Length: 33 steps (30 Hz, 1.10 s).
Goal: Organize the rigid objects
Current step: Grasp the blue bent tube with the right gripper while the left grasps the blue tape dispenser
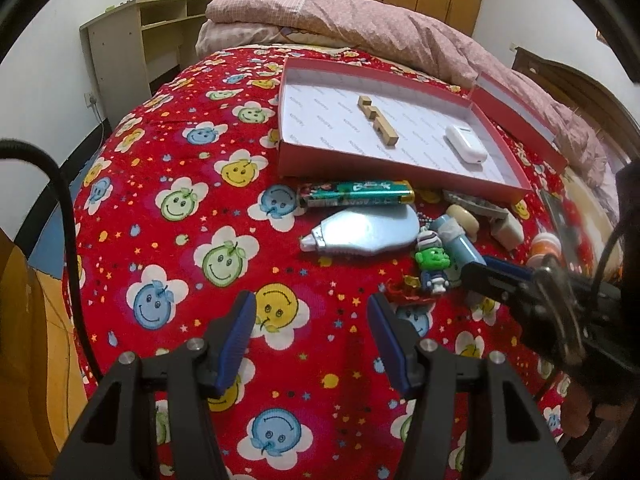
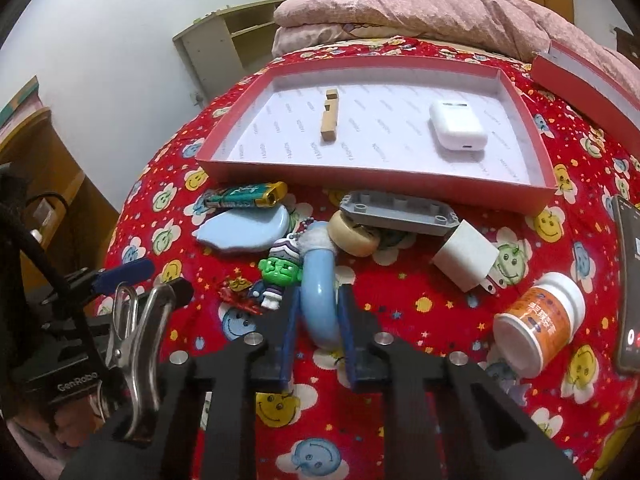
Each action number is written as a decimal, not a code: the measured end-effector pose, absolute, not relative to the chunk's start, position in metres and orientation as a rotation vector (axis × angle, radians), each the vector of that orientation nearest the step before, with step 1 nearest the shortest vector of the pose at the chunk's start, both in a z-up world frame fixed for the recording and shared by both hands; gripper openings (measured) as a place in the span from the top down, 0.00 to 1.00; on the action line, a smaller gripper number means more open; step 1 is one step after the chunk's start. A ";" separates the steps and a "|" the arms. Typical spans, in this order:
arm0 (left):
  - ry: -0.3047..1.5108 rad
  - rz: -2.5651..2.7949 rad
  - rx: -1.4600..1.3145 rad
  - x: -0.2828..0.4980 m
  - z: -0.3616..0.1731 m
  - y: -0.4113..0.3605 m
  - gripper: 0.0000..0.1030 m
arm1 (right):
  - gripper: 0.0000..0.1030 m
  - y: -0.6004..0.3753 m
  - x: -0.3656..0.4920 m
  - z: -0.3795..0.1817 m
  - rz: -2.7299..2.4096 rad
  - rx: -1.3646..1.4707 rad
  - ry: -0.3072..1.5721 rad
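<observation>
A red box (image 2: 372, 184) with a white floor lies on the red bedspread; it also shows in the left wrist view (image 1: 384, 170). It holds a wooden piece (image 2: 330, 118) and a white earbud case (image 2: 456, 124). In front lie a battery (image 2: 244, 196), a light blue flat dispenser (image 2: 248, 230), a green-faced keychain figure (image 2: 276, 274), a grey brick plate (image 2: 398, 212), a white charger (image 2: 466, 258) and an orange bottle (image 2: 536, 320). My right gripper (image 2: 320, 312) is shut on a curved blue tube (image 2: 318, 296). My left gripper (image 1: 312, 320) is open and empty above the spread.
A phone (image 2: 630, 280) lies at the right edge. The box lid (image 2: 588, 80) leans behind the box by a pink quilt (image 2: 440, 12). A wooden shelf (image 1: 132, 52) stands left of the bed. A small red trinket (image 2: 236, 292) lies beside the figure.
</observation>
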State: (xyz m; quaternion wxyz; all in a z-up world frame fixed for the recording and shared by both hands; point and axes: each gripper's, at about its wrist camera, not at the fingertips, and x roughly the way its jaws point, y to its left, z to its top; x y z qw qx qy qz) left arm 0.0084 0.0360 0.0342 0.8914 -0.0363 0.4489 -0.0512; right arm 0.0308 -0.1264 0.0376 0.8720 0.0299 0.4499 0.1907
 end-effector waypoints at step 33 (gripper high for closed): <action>0.906 -0.027 -0.194 0.073 0.026 0.001 0.09 | 0.81 -0.168 -0.012 0.015 0.421 0.118 0.923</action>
